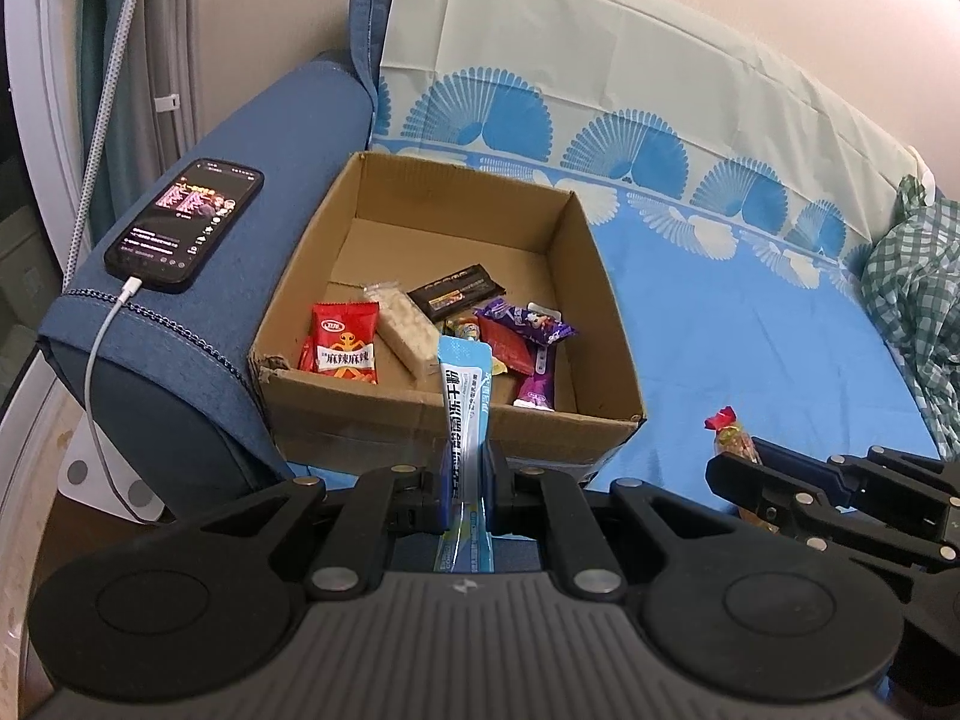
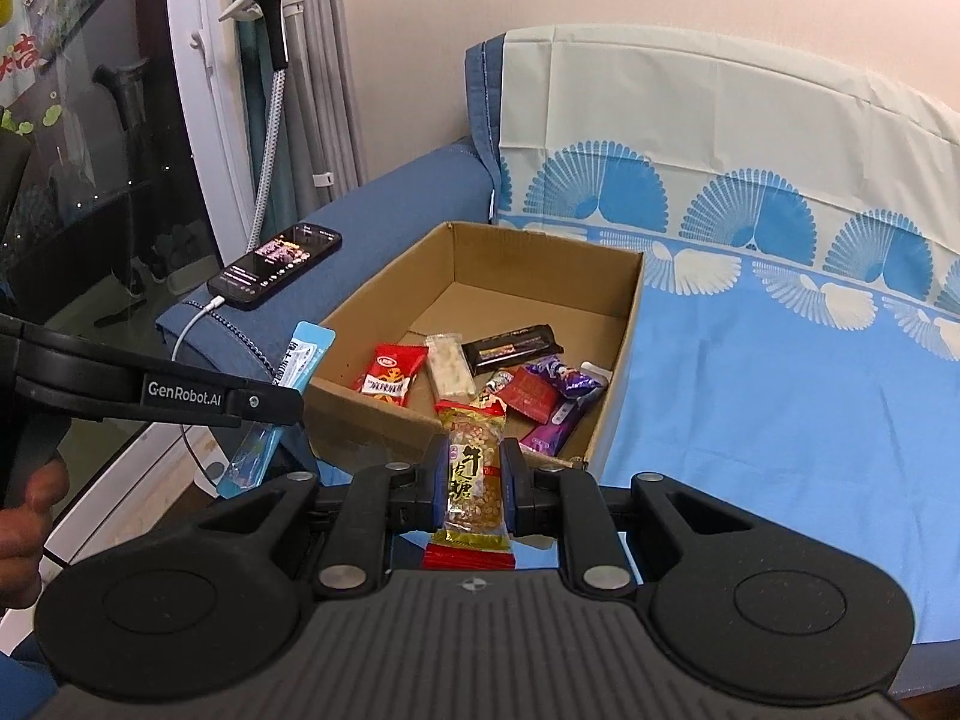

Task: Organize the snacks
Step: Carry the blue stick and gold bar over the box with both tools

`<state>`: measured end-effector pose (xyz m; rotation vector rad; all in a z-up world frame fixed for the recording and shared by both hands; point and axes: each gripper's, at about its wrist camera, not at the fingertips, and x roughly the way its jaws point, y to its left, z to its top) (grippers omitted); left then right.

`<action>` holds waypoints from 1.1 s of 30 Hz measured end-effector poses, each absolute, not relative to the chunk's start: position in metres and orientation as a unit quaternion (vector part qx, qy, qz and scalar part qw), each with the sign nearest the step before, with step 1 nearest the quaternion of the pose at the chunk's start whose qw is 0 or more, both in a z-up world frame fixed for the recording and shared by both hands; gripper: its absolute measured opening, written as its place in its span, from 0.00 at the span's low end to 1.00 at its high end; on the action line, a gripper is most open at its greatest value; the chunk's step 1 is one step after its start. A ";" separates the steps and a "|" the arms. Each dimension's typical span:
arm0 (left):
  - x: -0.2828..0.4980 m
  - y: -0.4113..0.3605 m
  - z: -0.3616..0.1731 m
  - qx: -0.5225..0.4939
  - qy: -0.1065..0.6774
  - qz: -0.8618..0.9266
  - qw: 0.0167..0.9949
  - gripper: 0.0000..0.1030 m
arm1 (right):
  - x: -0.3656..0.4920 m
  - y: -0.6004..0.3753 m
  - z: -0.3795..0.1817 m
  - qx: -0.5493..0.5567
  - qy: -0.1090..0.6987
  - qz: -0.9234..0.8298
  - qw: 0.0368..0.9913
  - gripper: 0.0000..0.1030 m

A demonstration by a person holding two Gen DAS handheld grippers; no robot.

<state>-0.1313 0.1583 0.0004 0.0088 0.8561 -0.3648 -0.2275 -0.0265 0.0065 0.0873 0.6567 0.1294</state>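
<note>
Snacks held — left gripper (image 1: pixel 467 483) clamps blue sachet (image 1: pixel 461 414), right gripper (image 2: pixel 475 483) peanut candy (image 2: pixel 475 468).

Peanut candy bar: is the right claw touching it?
Touching. The right wrist view shows the right claw with both fingers pressed against the sides of the peanut candy bar.

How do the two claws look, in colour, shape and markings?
Both are matte black plastic. The left claw and the right claw have blue pads, angular linkage arms with silver rivets, two round discs, and a grey ribbed body bearing a small emblem. White "GenRobot.AI" lettering marks the side of the left claw. No cables or sleeves are visible.
</note>
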 end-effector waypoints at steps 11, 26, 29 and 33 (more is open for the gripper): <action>-0.104 0.159 -0.012 -0.003 0.432 -0.173 0.885 0.10 | -0.201 -0.029 -0.005 0.047 0.346 0.059 0.935 0.17; -0.032 0.149 -0.010 0.006 0.426 -0.162 0.890 0.11 | -0.125 -0.038 -0.013 0.076 0.344 0.056 0.934 0.18; -0.011 0.145 -0.012 0.012 0.427 -0.158 0.890 0.11 | -0.104 -0.041 -0.018 0.081 0.344 0.054 0.934 0.18; 0.016 0.135 -0.019 0.029 0.427 -0.151 0.891 0.11 | -0.076 -0.047 -0.028 0.090 0.344 0.049 0.933 0.18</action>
